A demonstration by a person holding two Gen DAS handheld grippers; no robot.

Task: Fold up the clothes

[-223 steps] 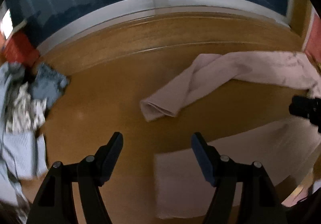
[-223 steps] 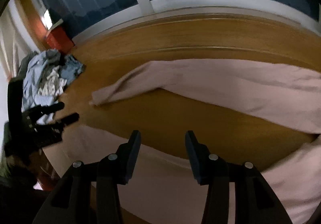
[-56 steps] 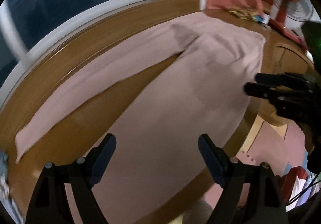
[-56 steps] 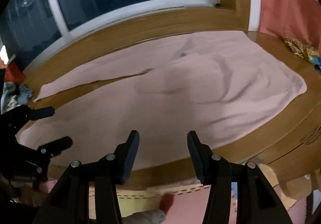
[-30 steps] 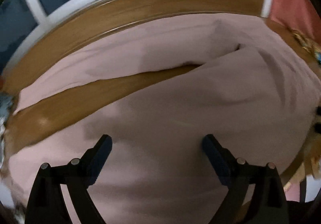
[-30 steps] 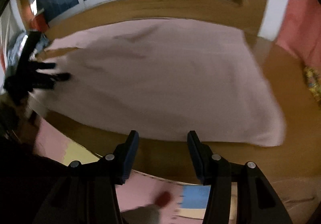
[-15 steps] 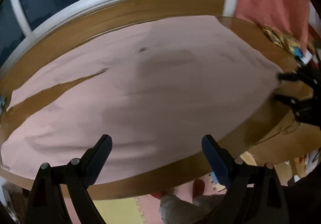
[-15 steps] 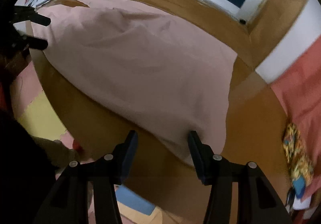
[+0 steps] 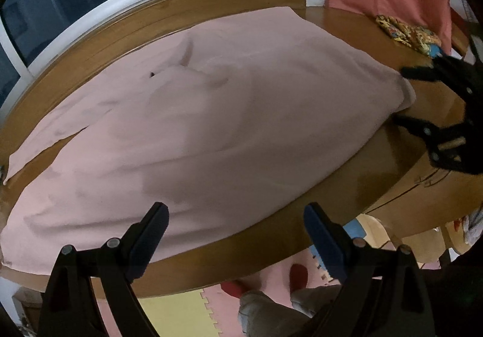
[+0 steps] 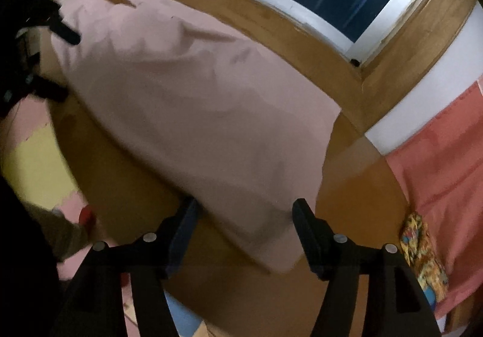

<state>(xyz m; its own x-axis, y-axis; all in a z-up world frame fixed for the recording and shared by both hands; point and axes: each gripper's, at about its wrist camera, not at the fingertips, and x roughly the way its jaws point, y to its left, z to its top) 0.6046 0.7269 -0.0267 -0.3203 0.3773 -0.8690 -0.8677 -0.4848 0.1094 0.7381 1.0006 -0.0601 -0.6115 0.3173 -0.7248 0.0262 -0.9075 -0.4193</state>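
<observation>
Pink garment (image 9: 229, 113) is lying spread flat across the wooden tabletop (image 9: 374, 162), reaching toward its window-side edge. Left gripper (image 9: 235, 225) is hovering released at the near edge; right gripper (image 10: 244, 216), jaws apart, is straddling the garment's right corner.

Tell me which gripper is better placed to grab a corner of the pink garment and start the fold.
Right, probably. The right gripper is open with the pink garment corner lying between its fingers on the table. The left gripper is open too, near the long front edge, no corner within its fingers.
</observation>
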